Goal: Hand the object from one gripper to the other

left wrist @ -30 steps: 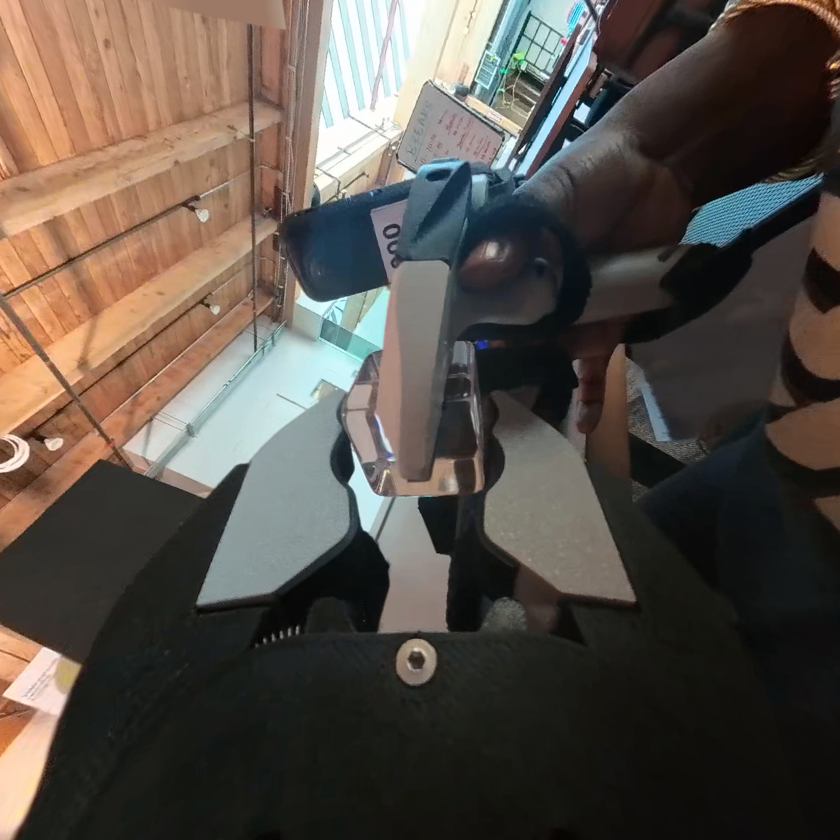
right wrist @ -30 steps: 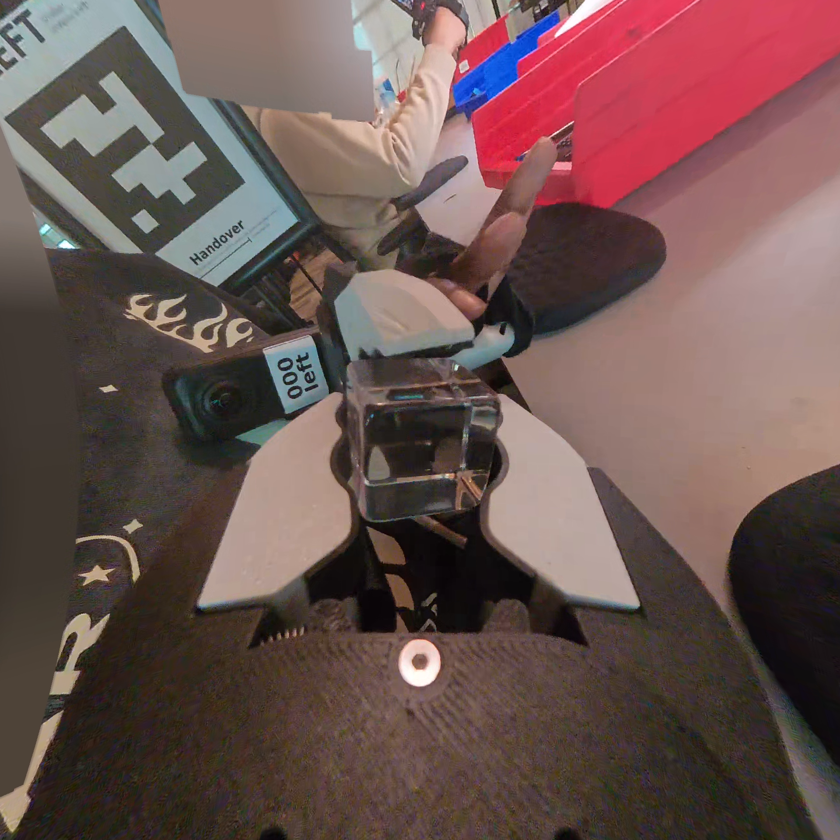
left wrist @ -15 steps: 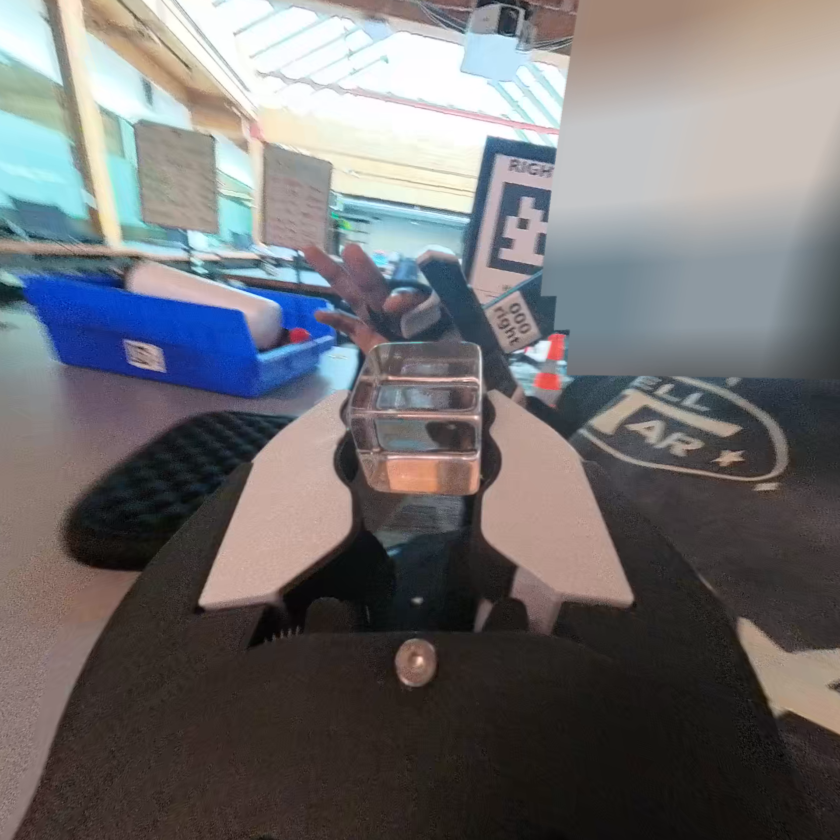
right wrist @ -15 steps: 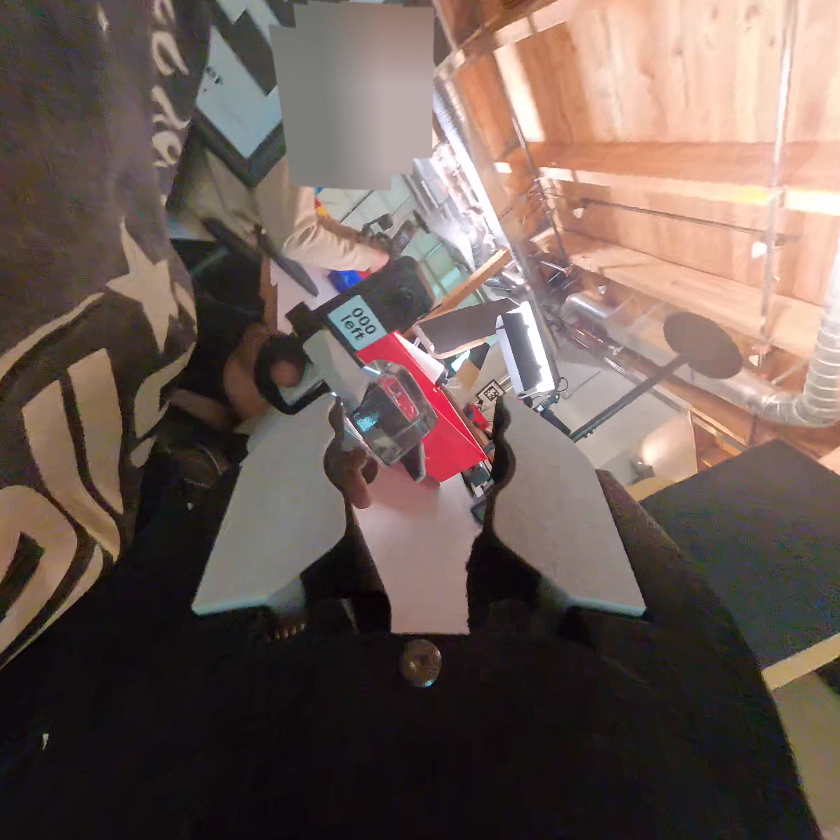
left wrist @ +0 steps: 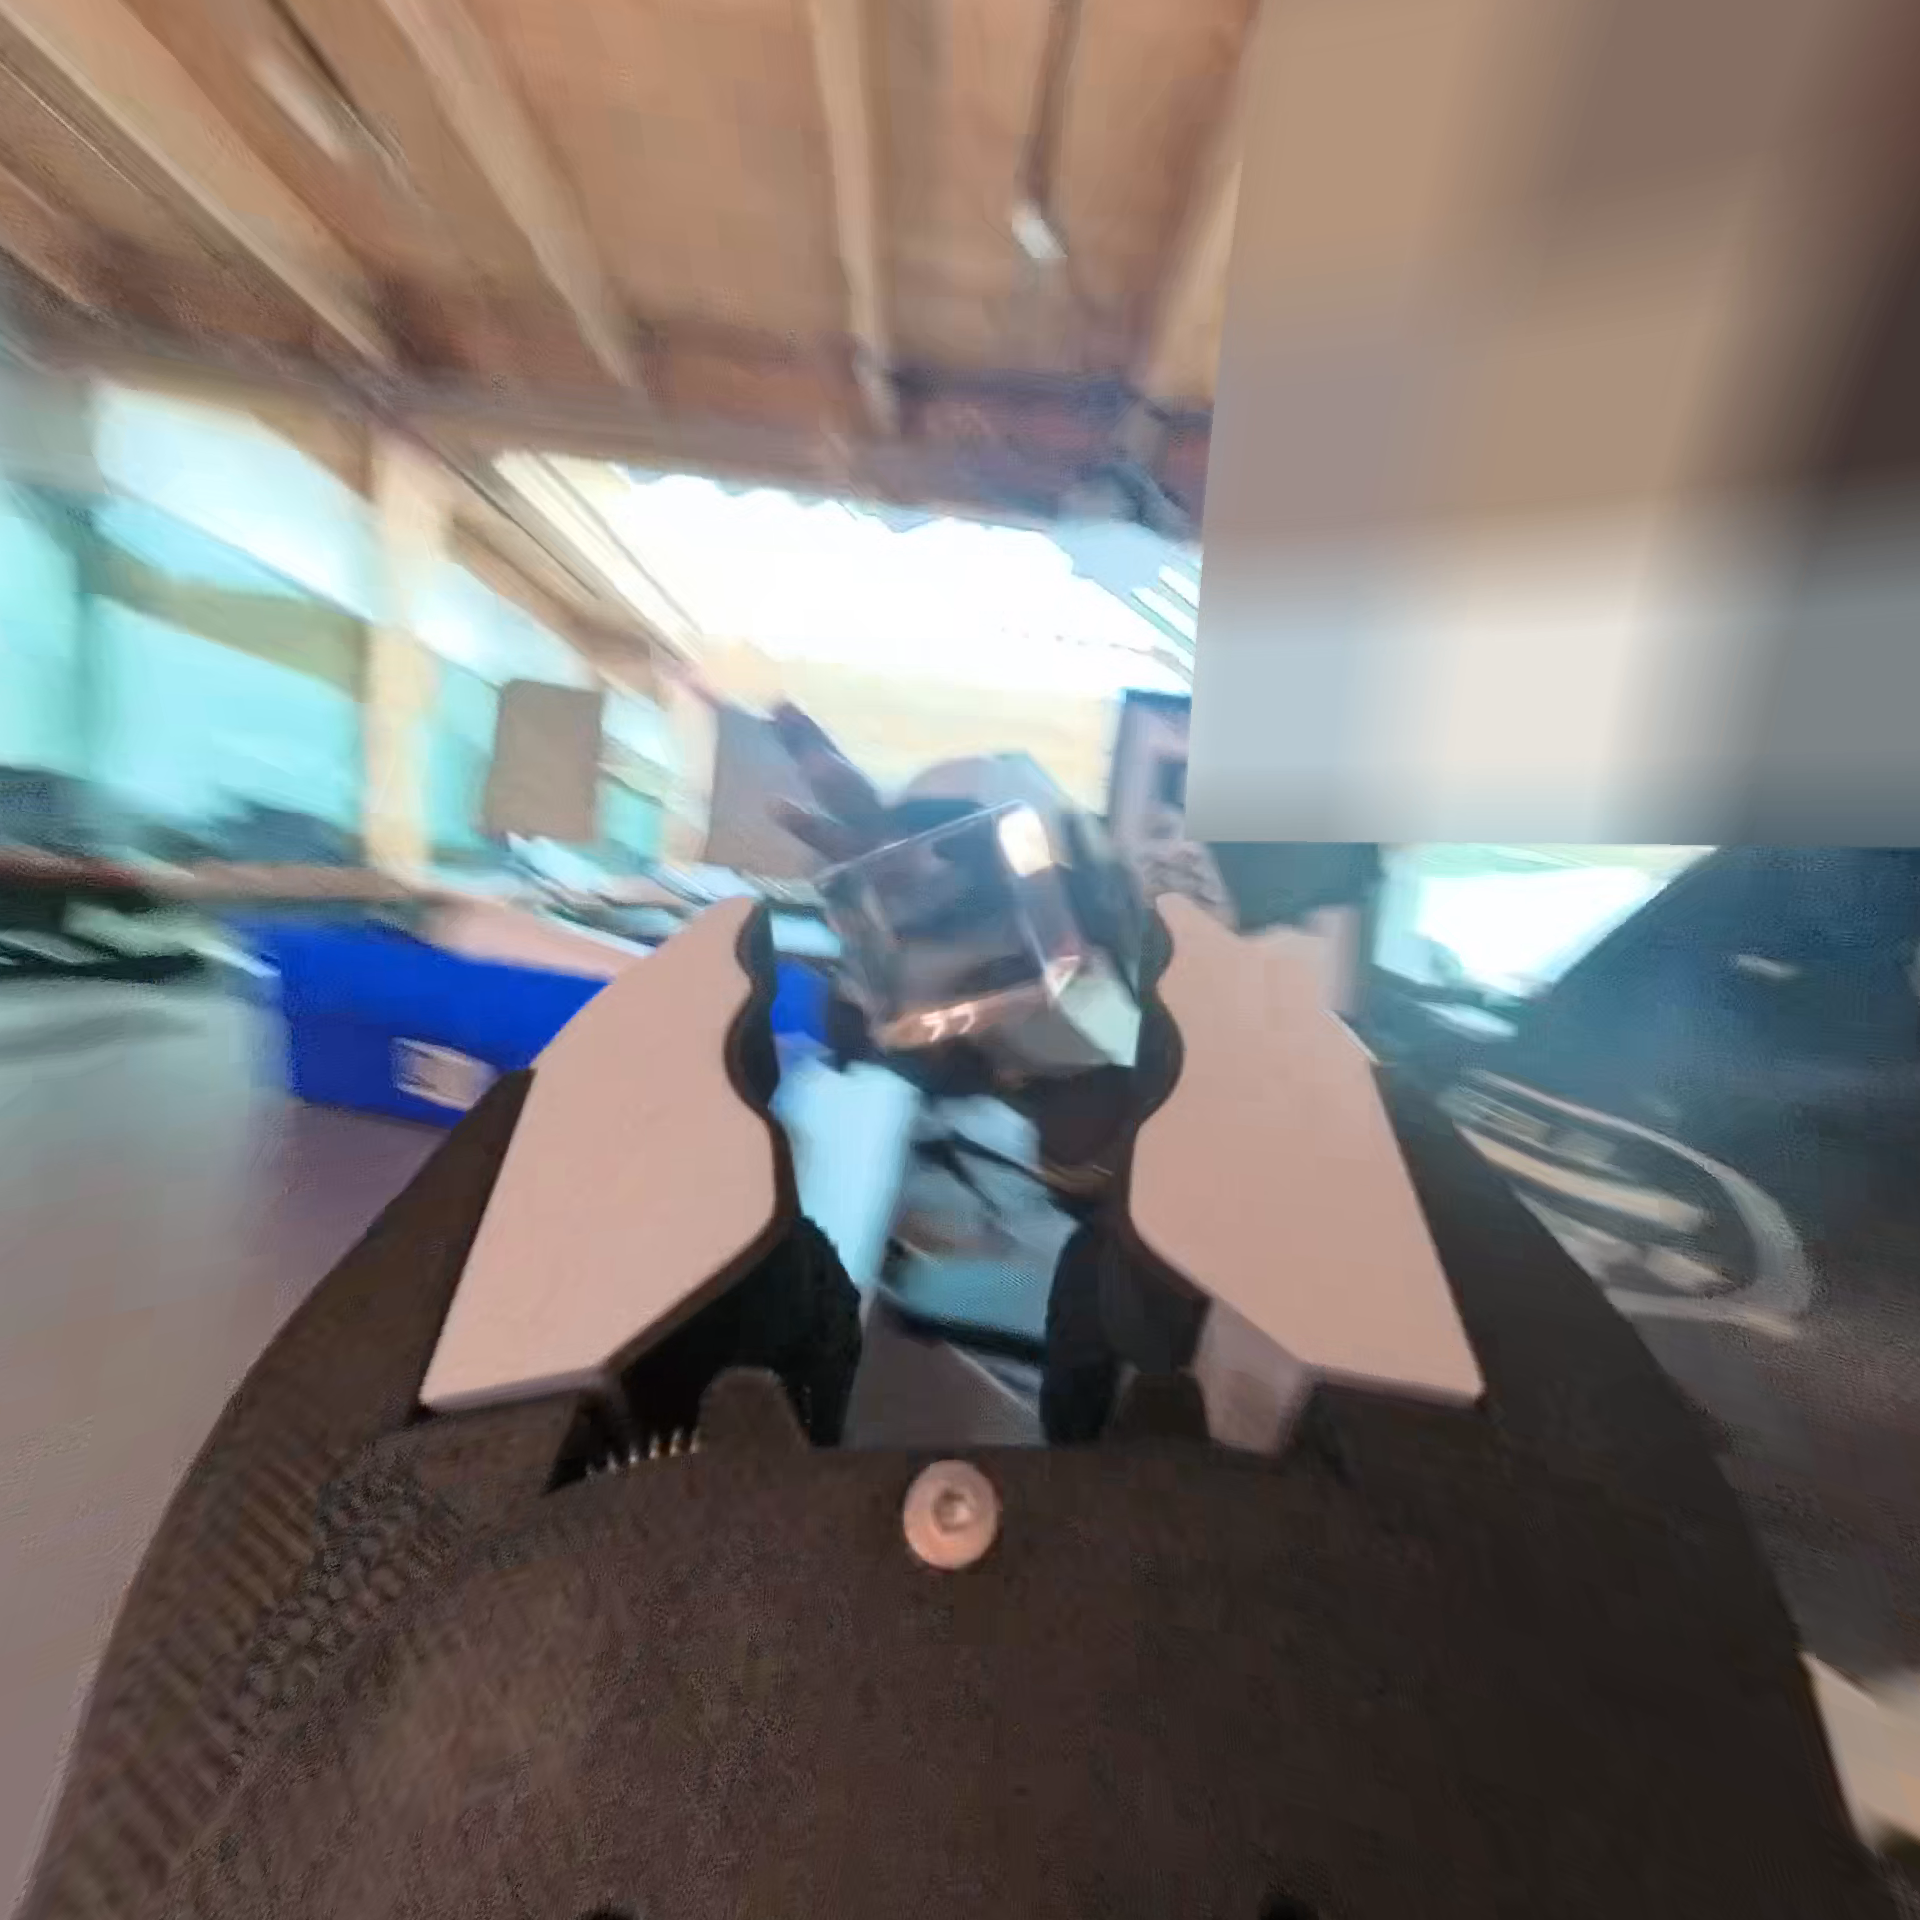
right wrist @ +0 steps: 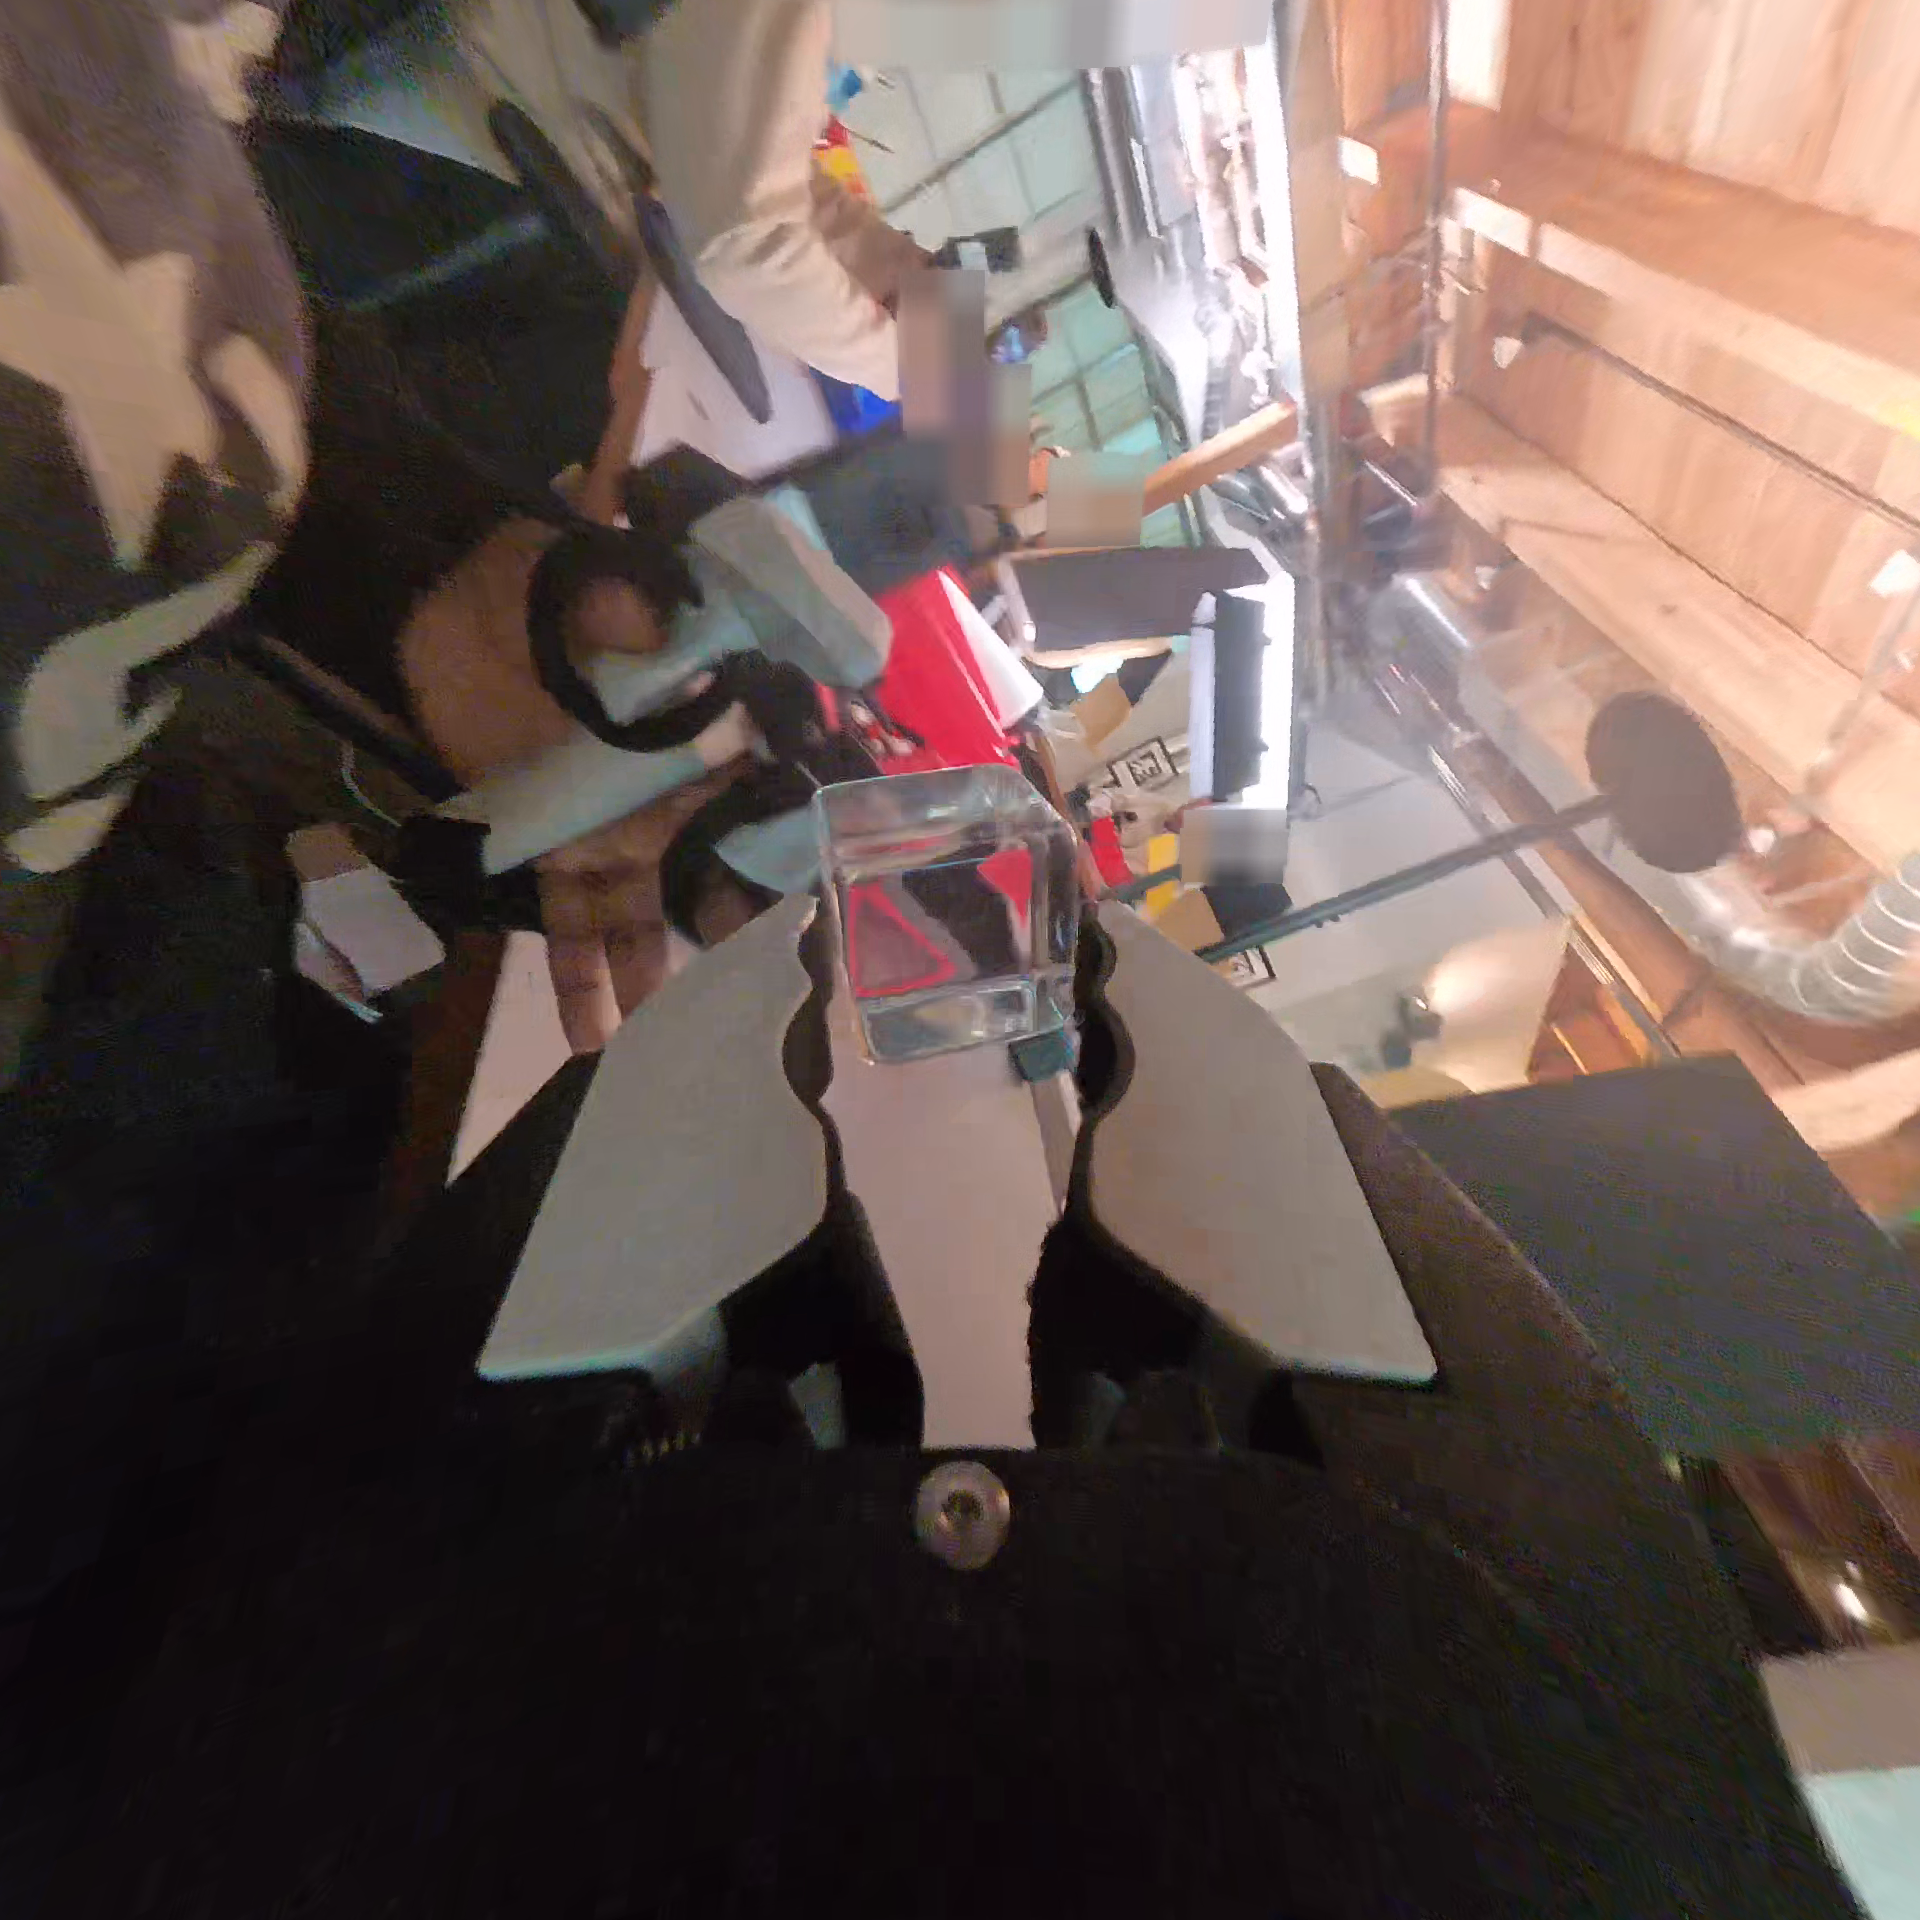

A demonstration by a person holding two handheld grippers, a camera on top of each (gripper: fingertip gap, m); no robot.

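Note:
A clear glass-like cube (right wrist: 935,873) sits between the fingertips of my right gripper (right wrist: 951,914), which is shut on it in mid-air. My left gripper (left wrist: 956,914) is open, its jaws standing wider than the cube (left wrist: 935,956), which hangs tilted between and just past its fingertips. In the right wrist view the left gripper (right wrist: 769,623) shows farther off to the upper left, apart from the cube, held by a hand (right wrist: 488,665). The left wrist view is heavily motion-blurred, so the right gripper's fingers on the cube are hard to make out there.
A blue bin (left wrist: 416,997) stands on the grey table (left wrist: 156,1195) at the left. A red bin (right wrist: 935,655) and a black pad (right wrist: 1662,1247) show in the right wrist view. A person in a beige sleeve (right wrist: 769,208) sits behind.
Half a second ago the left gripper held the cube and the right was open. Now the right gripper is shut on the cube and the left has opened and drawn back.

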